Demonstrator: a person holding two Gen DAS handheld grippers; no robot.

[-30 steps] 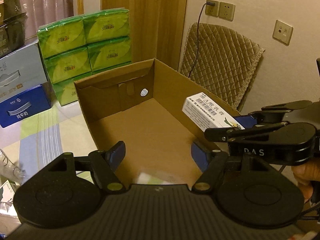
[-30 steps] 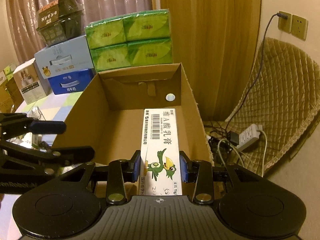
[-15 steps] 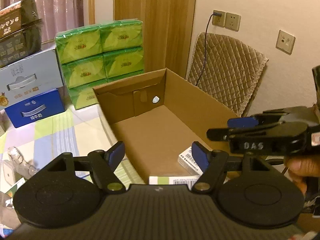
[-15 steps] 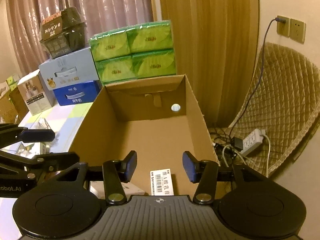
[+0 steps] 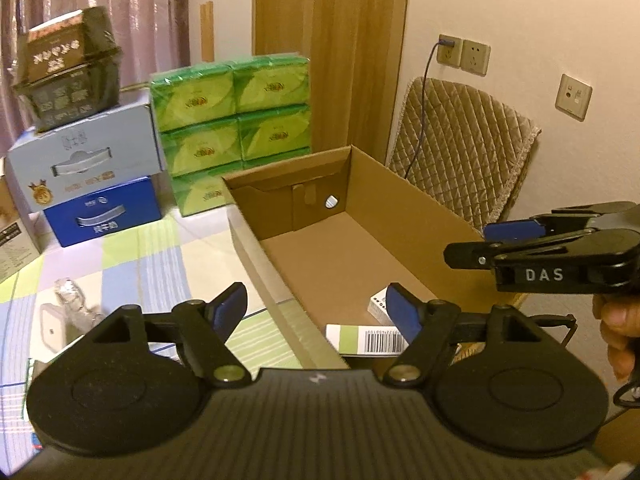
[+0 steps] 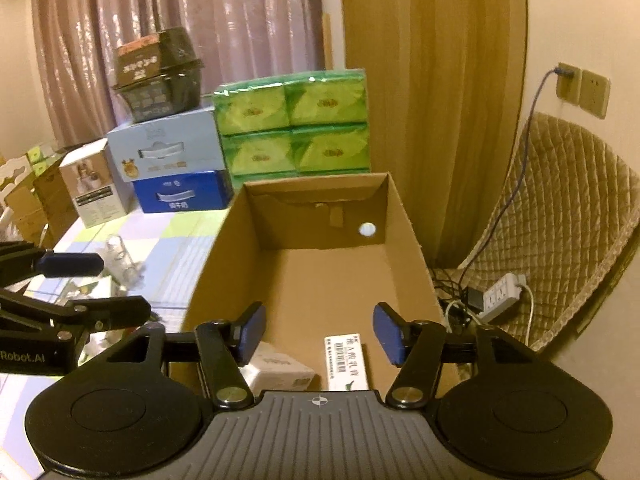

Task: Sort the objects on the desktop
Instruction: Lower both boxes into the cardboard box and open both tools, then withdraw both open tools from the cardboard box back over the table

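Inside, the open carton [image 6: 320,280] holds two small packs at its near end: a white ointment box [image 6: 347,362] with a barcode lying flat, and just left of it a second white box [image 6: 276,368], the rest of the floor bare. Both tongs are empty, the right gripper [image 6: 318,334] opening above those boxes and the left gripper [image 5: 316,312] opening over the carton's left wall. The carton sits on a checked cloth [image 5: 120,256] beside stacked green tissue packs [image 5: 232,128] and blue milk cases [image 5: 100,208], with a curtain [image 6: 160,40] and a quilted chair [image 5: 460,144] behind.
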